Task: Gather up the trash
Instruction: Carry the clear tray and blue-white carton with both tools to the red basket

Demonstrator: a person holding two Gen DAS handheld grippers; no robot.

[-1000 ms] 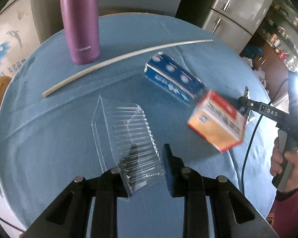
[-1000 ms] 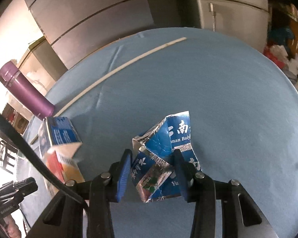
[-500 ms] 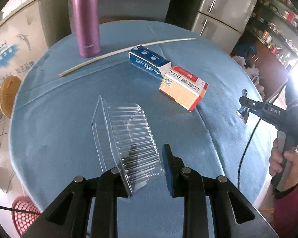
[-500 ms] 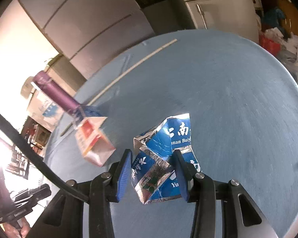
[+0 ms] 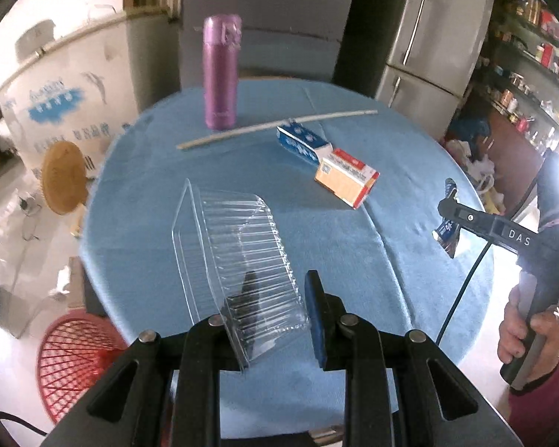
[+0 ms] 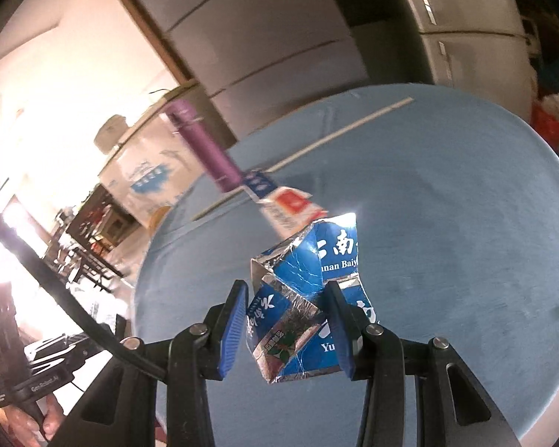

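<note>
Both grippers loaded, held above the round blue-clothed table [image 5: 410, 171].

Left gripper [image 5: 275, 316] is clamped on the clear ribbed plastic clamshell tray [image 5: 238, 253]: near end between the fingers, long axis running away from the gripper, open rim tilted left. Red mesh basket [image 5: 70, 361] sits on the floor lower left, beside the table. Right gripper [image 6: 287, 327] pinches the crumpled blue foil-lined carton [image 6: 305, 298], which sticks up and forward past the fingertips. On the table: purple flask [image 5: 220, 74], blue box [image 5: 302, 141] touching the orange-and-red box [image 5: 348, 178].
</note>
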